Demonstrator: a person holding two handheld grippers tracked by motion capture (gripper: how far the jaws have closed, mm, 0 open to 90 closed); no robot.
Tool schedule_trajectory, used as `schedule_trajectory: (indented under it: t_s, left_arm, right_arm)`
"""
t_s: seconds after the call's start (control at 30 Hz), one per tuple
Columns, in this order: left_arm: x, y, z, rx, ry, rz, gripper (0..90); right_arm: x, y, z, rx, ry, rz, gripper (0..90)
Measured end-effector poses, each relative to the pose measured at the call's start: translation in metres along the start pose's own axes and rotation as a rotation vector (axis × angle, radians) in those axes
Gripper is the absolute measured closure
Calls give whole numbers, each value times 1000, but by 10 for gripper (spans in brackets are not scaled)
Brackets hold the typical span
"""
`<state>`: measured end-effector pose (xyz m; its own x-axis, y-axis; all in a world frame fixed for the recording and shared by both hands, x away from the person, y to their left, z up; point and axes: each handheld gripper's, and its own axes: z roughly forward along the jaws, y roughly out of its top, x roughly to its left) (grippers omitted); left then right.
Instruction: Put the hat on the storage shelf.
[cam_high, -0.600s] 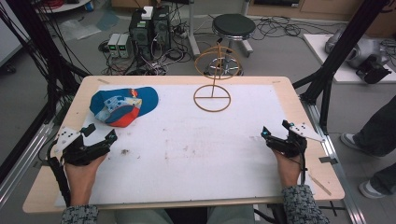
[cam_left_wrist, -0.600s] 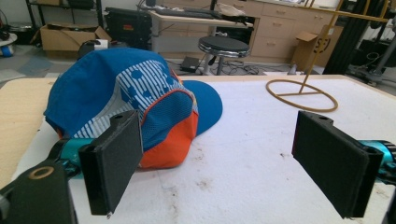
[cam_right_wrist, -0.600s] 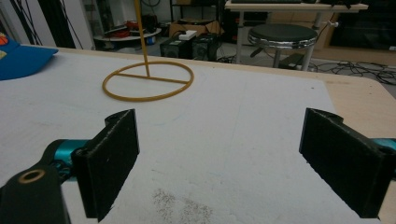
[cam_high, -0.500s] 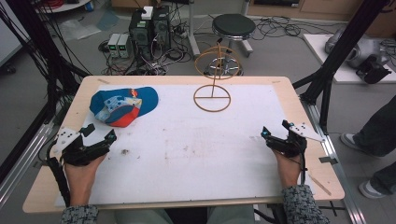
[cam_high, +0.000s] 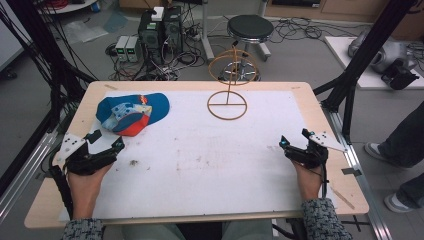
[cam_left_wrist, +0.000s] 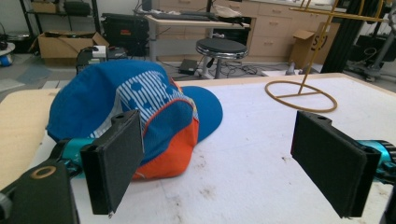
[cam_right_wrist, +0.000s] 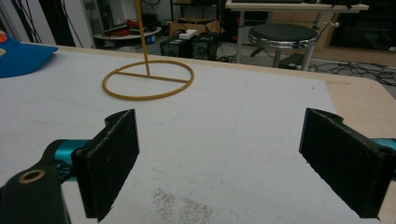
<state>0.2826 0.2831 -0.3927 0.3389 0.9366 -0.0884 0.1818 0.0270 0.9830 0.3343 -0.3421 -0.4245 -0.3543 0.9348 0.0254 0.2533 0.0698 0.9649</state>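
Note:
A blue cap with an orange panel and white stripes lies at the table's back left; the left gripper view shows this cap just ahead of the jaws. A yellow wire stand with a round base ring stands at the back centre. My left gripper rests open near the left edge, just short of the cap, nothing between its jaws. My right gripper rests open near the right edge, its jaws wide and empty. The stand's base ring sits ahead of the right jaws.
A white sheet covers most of the wooden table. Black frame poles rise at both sides. A stool and electronics boxes stand on the floor beyond the far edge. Another person's legs stand at the right.

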Motion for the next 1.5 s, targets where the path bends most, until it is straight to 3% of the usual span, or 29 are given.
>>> schedule_trajectory:
  t_s: [0.2,0.43,0.7,0.93,1.03,1.17,1.3,1.5]
  left_arm:
    - [6,14,7,-13,-4,23,174]
    - [19,35,31,-9,4,96,182]
    - [30,52,61,0,45,122,179]
    - [41,62,90,11,49,128,181]
    - [44,62,98,10,48,135,186]
    - [54,58,107,5,50,111,191]
    - [64,48,120,44,63,76,184]
    - [69,38,130,82,109,90,191]
  right_arm:
    - [0,0,0,6,-4,-5,113]
    - [1,0,1,11,-2,-4,113]
    - [0,-1,2,13,3,-3,113]
    - [0,-1,3,16,2,-3,113]
    - [0,-1,3,21,4,-2,113]
    - [0,-1,3,20,7,1,113]
    - [0,-1,4,22,7,-5,113]
    - [0,-1,4,25,11,-3,113]
